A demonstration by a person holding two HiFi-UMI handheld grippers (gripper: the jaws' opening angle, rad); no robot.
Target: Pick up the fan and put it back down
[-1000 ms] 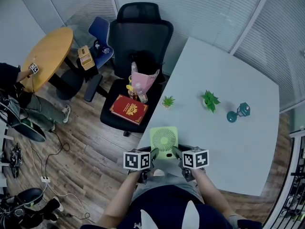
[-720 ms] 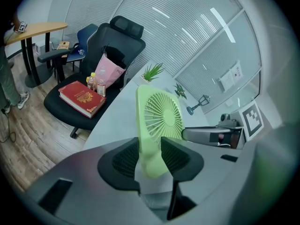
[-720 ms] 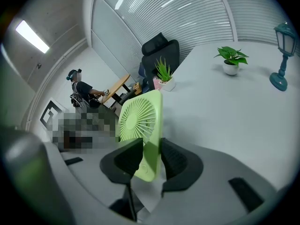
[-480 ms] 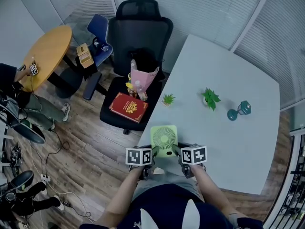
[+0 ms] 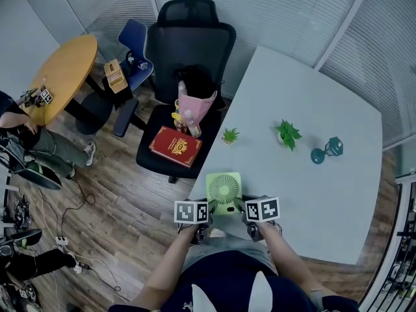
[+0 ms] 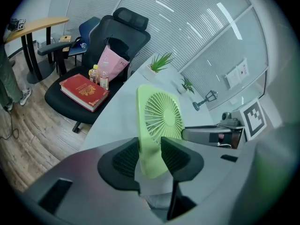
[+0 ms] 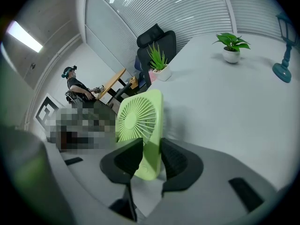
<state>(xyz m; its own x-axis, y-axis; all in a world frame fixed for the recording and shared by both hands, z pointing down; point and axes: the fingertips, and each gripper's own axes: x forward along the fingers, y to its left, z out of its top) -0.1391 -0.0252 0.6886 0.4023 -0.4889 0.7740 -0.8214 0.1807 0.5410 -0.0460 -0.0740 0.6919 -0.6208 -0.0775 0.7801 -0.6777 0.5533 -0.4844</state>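
A light green square fan (image 5: 224,191) stands upright at the near edge of the white table (image 5: 305,109), held from both sides. My left gripper (image 5: 210,208) is shut on its lower left edge, and my right gripper (image 5: 240,207) is shut on its lower right edge. In the left gripper view the fan (image 6: 159,118) sits between the black pads (image 6: 123,159) of my left gripper (image 6: 150,156). The right gripper view shows the fan (image 7: 138,118) clamped by my right gripper (image 7: 151,157). Whether the fan's base touches the table I cannot tell.
Two small potted plants (image 5: 229,136) (image 5: 286,135) and a teal lamp ornament (image 5: 324,151) stand further back on the table. Left of it is a black office chair (image 5: 185,57) bearing a red book (image 5: 175,147) and a pink bag (image 5: 195,111). A round wooden table (image 5: 62,77) is far left.
Both grippers have sunk a little with the fan between them. A person at the far left has moved.
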